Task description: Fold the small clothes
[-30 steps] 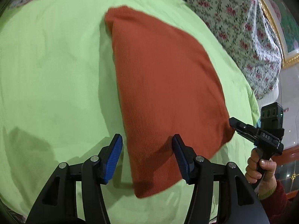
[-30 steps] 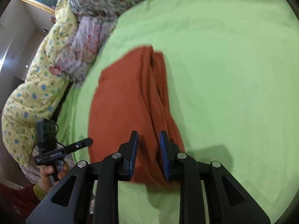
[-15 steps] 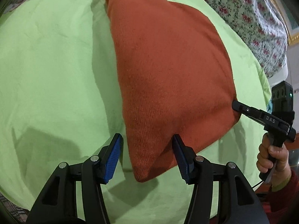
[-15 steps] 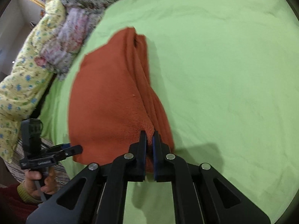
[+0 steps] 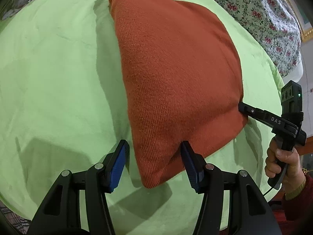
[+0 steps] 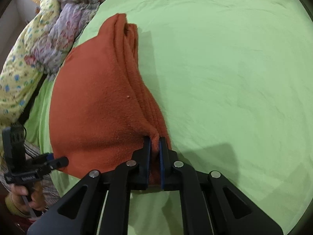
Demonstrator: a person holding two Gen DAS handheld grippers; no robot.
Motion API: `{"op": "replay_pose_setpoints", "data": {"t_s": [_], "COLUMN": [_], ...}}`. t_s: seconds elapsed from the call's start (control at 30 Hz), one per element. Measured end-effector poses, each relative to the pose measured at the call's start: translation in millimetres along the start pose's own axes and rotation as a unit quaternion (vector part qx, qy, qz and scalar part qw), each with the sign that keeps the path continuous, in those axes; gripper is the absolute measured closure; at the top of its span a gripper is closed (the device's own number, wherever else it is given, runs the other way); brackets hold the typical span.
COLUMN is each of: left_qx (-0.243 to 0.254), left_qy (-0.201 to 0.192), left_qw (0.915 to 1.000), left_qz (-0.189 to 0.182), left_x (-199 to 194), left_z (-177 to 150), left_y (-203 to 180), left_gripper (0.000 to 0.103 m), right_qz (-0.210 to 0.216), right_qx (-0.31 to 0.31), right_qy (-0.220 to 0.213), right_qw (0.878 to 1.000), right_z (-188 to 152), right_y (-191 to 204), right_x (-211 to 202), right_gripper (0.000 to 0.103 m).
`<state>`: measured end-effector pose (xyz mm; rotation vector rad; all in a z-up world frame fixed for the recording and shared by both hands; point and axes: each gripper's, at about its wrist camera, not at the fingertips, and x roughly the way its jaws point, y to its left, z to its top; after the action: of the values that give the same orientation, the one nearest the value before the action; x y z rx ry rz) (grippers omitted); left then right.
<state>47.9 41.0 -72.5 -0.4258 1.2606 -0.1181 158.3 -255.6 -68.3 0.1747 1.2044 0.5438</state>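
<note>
My right gripper (image 6: 154, 146) is clenched on a bunched corner of the orange knit garment (image 6: 93, 105), the cloth pinched between its two blue pads, while my left gripper (image 5: 154, 160) stands released, its jaws straddling the other near corner with the cloth between them but not squeezed. The right pad (image 5: 187, 156) of the left tool touches the knit; the left pad (image 5: 120, 156) sits just beside the edge, over bare sheet.

The garment lies already folded into a thick stack on the green bedsheet (image 6: 225, 68), its layered edges showing along the side nearest the right tool.

The risks, as I judge them: the right grip may hold only the top layers of the stack, so a lift could peel those away and let the lower folds slump open. If I close the left jaws as they stand, the pad over the sheet could nip the bedsheet along with the knit and drag it up. Lifting with one corner held and the other loose would twist the stack and skew the fold line. The flowered quilt (image 5: 264, 19) is heaped close to the far edge, and a long swing forward could land the cloth against it.
</note>
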Motion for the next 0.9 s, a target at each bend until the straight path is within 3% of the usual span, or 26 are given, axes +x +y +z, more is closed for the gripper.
{"op": "replay_pose_setpoints", "data": {"t_s": [0.07, 0.13, 0.17, 0.4, 0.57, 0.67, 0.77, 0.9], "left_qx": [-0.005, -0.014, -0.018, -0.02, -0.004, -0.007, -0.013, -0.013], "left_qy": [-0.001, -0.008, -0.014, -0.091, -0.119, -0.109, -0.091, -0.077], "left_qw": [1.0, 0.9998, 0.9997, 0.994, 0.9904, 0.9914, 0.9935, 0.9957], "left_qz": [-0.004, -0.006, -0.008, -0.058, -0.071, -0.072, -0.066, -0.051], "left_x": [-4.8, -13.1, -18.6, -63.6, -58.4, -42.9, -21.2, 4.7], "left_z": [2.4, 4.1, 4.7, 40.4, 79.8, 92.9, 100.5, 102.1], "left_y": [1.9, 6.4, 8.8, 13.4, -3.2, -4.1, 1.8, 7.3], "left_gripper": [0.048, 0.05, 0.05, 0.05, 0.05, 0.05, 0.051, 0.053], "right_qz": [0.0, -0.005, -0.009, 0.026, 0.067, 0.069, 0.057, 0.033], "right_qx": [0.012, 0.03, 0.036, 0.031, -0.018, -0.039, -0.029, -0.008], "right_qy": [0.0, 0.001, 0.0, -0.058, -0.064, -0.057, -0.044, -0.021], "right_qw": [1.0, 1.0, 0.999, 0.997, 0.995, 0.995, 0.997, 0.999], "right_z": [-2.6, -4.1, -4.7, 7.3, 39.7, 57.8, 68.6, 73.6], "right_y": [-0.4, -1.8, -1.9, 16.7, 62.9, 81.2, 75.2, 55.6], "right_x": [-6.7, -14.7, -17.2, -56.5, -41.5, -20.4, -4.5, 16.8], "right_gripper": [0.088, 0.068, 0.066, 0.065, 0.066, 0.066, 0.066, 0.082]}}
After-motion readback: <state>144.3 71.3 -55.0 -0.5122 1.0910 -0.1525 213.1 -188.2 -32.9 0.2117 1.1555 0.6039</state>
